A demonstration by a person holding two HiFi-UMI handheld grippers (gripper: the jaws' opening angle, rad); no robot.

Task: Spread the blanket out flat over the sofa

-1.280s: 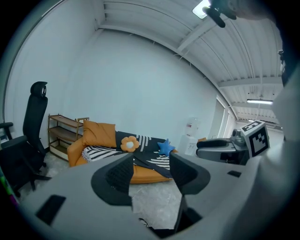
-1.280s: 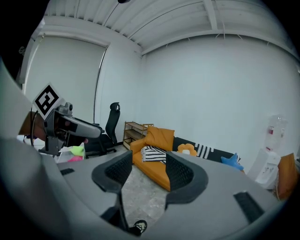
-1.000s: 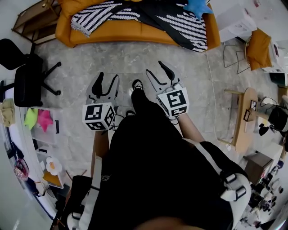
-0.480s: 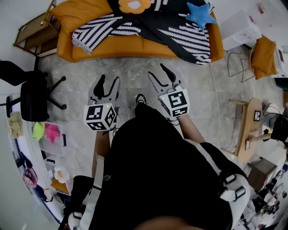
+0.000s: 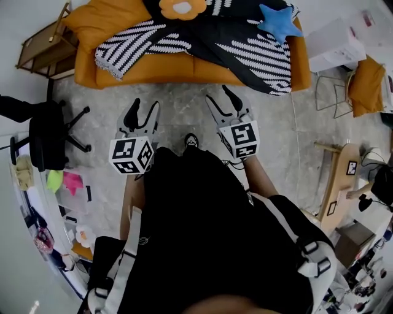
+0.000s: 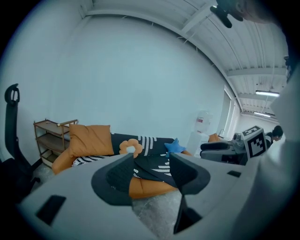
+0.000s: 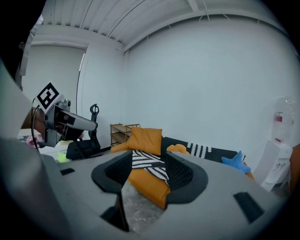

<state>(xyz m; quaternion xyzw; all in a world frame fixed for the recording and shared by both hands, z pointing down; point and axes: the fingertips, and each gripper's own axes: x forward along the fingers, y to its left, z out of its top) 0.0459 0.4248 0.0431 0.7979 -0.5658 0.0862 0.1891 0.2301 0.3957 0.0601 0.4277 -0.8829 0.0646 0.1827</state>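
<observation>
Left gripper [image 5: 146, 105] and right gripper [image 5: 218, 95] are held out side by side in front of the person, over the grey stone-patterned floor [image 5: 178, 101]. Both point toward the sofa [image 5: 184, 72] and stop short of it. Each one's jaws stand wide apart with nothing between the pads. The left gripper view shows only the distant sofa front and floor through its gap. The right gripper view shows the sofa's left end the same way.

The blanket [image 5: 252, 55] lies unspread on the orange sofa, well apart from both grippers. It is black on one face and black-and-white striped on the other. One striped part is bunched over the left half of the seat. A black fold runs diagonally across the middle, and another striped part drapes over the front edge near the right end.

A flower-shaped cushion [image 5: 182, 7] sits on the blanket at the back, and a blue star cushion [image 5: 279, 18] lies on it toward the right. An orange pillow [image 5: 92, 15] leans at the sofa's left end, beside a small wooden shelf [image 5: 40, 46].

A black office chair [image 5: 46, 132] stands on the floor to the left of the left gripper. To the right of the sofa is a white box [image 5: 334, 43], with a wooden table [image 5: 338, 178] nearer the person. The person's shoe [image 5: 191, 141] shows on the floor between the two grippers.
</observation>
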